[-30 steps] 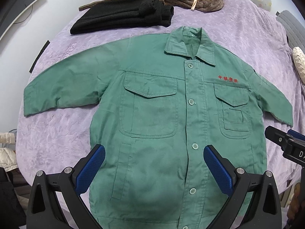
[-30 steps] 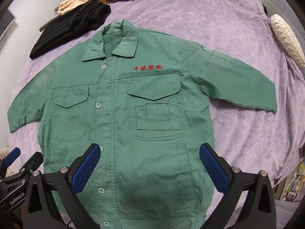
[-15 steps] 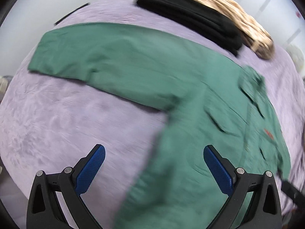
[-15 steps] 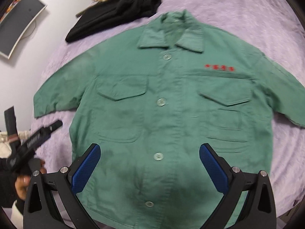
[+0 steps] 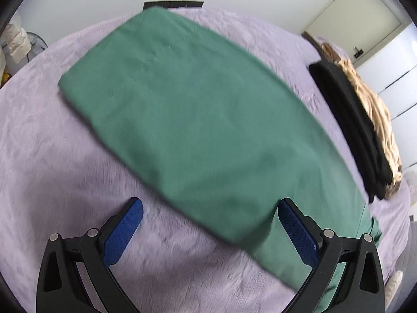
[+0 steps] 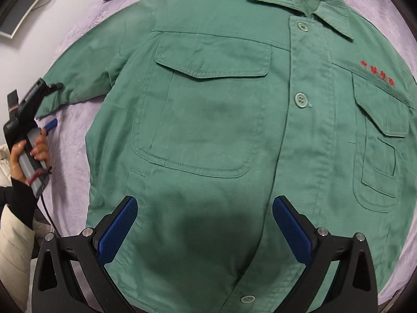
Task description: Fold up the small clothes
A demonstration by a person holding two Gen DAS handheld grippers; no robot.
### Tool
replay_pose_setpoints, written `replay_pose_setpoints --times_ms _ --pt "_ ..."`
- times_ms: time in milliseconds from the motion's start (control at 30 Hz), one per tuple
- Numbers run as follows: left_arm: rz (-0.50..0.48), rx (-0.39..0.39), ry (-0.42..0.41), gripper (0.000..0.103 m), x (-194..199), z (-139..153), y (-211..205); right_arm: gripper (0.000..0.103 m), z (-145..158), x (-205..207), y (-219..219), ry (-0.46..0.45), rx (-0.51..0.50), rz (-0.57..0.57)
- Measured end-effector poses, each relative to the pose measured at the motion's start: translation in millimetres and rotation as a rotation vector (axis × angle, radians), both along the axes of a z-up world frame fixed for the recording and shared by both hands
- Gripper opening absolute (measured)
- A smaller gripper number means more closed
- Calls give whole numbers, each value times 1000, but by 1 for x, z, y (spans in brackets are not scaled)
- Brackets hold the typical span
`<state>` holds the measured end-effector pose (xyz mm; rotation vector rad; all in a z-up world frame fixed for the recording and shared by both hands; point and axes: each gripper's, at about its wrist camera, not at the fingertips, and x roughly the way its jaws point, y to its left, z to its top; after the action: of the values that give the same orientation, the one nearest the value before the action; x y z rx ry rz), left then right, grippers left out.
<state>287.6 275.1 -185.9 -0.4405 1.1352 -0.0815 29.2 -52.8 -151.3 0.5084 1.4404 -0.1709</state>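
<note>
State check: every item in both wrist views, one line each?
green jacket: spread flat, front up, buttoned, unfolded
sleeve: stretched out flat on the purple blanket
black clothes: folded pile
tan clothes: bunched heap
left gripper: open, empty
right gripper: open, empty

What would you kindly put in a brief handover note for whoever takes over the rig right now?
Left gripper: open, empty, over the sleeve.
Right gripper: open, empty, above the lower front of the green jacket.
The jacket lies flat, face up and buttoned, on the purple bedspread; black clothes lie beside it.
Done: jacket spread out.
Left: every fold, probably sleeves first.
</note>
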Motion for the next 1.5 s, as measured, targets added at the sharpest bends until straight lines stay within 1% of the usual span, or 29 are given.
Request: replay_pose_setpoints --times_ms 33,100,167,200,233,267,300,367,467,533,633,700,800,833,900,967,1000,1100,1133,1200,1233,1267,1300,1333,1367,1400,1433,1467,1500 --pt "8 -3 -12 103 5 2 2 103 -1 1 2 3 0 3" --pt "30 16 -32 87 12 8 -2 103 -4 5 4 6 1 7" --pt "33 50 -26 40 18 10 -2 103 -6 5 5 1 2 7" --pt "26 53 -31 27 19 11 -2 103 -6 5 6 -2 3 7" --pt "8 35 -36 5 21 14 -2 103 -6 4 6 -7 5 6" --pt "-7 3 -46 5 23 18 -2 103 -4 2 3 -12 6 4" --pt "-14 -6 -64 5 24 25 -4 103 -4 0 2 -16 5 2" --pt "-46 2 -121 5 20 44 -13 103 -2 -5 -5 -27 5 -9" --pt "-136 -23 -213 5 12 81 -40 103 0 -13 -16 -40 15 -39" --pt "-218 -43 -280 5 1 109 -68 103 3 -18 -28 -56 24 -65" --pt "-374 -80 -376 5 -17 149 -131 103 11 -30 -45 -91 29 -111" --pt "-499 -112 -424 5 -41 169 -180 103 17 -41 -62 -115 28 -149" --pt "-701 -147 -449 5 -82 182 -264 103 24 -62 -91 -153 16 -220" --pt "-765 -140 -454 5 -96 180 -292 103 25 -69 -101 -162 10 -246" --pt "-882 -86 -451 5 -129 167 -347 103 27 -85 -125 -170 -8 -303" --pt "-977 -40 -408 5 -154 143 -395 103 22 -102 -149 -162 -22 -357" --pt "-1019 -1 -380 5 -167 127 -418 103 19 -110 -160 -151 -28 -382" --pt "-1118 158 -323 5 -205 73 -457 103 6 -125 -183 -121 -37 -443" --pt "-1145 206 -321 5 -215 59 -464 103 1 -131 -191 -108 -41 -462" --pt "-1198 296 -325 5 -231 34 -470 103 -3 -134 -198 -95 -45 -482" --pt "-1214 331 -323 6 -235 27 -469 103 -5 -136 -203 -90 -49 -488" --pt "-1226 350 -315 14 -237 23 -469 103 -5 -137 -207 -87 -57 -490" --pt "-1235 339 -305 20 -238 23 -465 103 -4 -139 -214 -89 -67 -491" --pt "-1235 315 -303 45 -239 26 -461 103 -2 -138 -217 -94 -81 -491" --pt "-1227 304 -310 80 -239 31 -455 103 2 -134 -221 -104 -99 -493" --pt "-1211 310 -334 92 -241 38 -449 103 6 -131 -224 -116 -114 -494" --pt "-1189 325 -382 97 -243 47 -440 103 10 -126 -227 -132 -131 -492" --pt "-1186 337 -411 97 -243 53 -435 103 16 -119 -228 -154 -151 -482" --pt "-1190 353 -420 97 -240 59 -429 103 22 -110 -229 -179 -169 -465"
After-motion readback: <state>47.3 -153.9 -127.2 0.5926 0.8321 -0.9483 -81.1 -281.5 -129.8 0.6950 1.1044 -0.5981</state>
